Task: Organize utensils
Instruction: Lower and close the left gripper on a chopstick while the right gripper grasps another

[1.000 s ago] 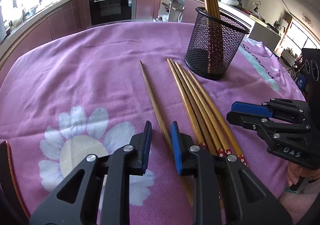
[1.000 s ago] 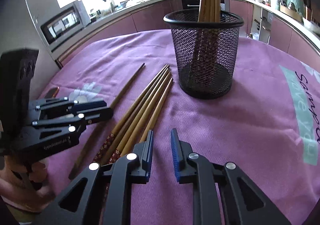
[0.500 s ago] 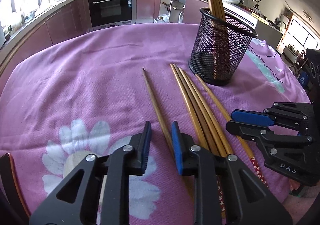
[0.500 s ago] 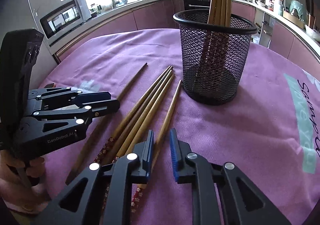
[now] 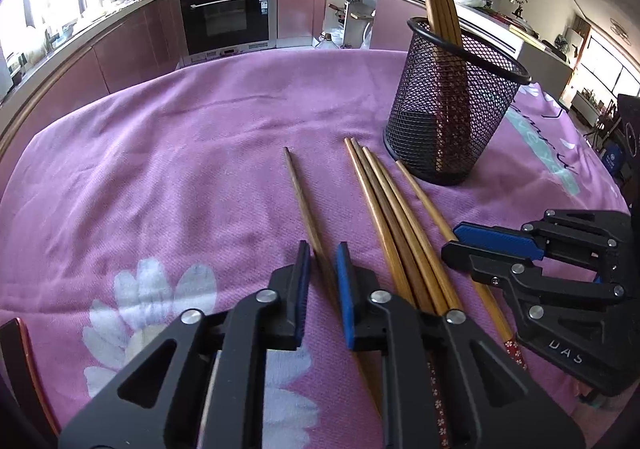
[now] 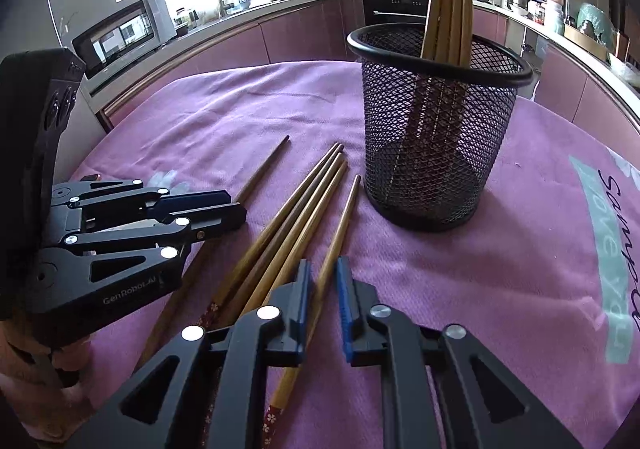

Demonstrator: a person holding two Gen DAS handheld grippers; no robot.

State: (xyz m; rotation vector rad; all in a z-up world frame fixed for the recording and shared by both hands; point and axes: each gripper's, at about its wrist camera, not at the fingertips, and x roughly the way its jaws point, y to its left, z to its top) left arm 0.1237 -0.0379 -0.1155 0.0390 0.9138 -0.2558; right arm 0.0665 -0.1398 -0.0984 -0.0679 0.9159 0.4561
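slim brown chopsticks (image 5: 384, 217), floral red ends

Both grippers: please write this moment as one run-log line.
left gripper: just closed on lone chopstick | right gripper: just closed on rightmost chopstick | mesh cup: holds chopsticks

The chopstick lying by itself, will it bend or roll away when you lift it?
It probably stays stiff: the lone chopstick looks like straight, solid wood. It likely won't roll far, since the fuzzy purple cloth should catch it. The left tool pinches it well back from the thin tip, so it might swivel when raised.
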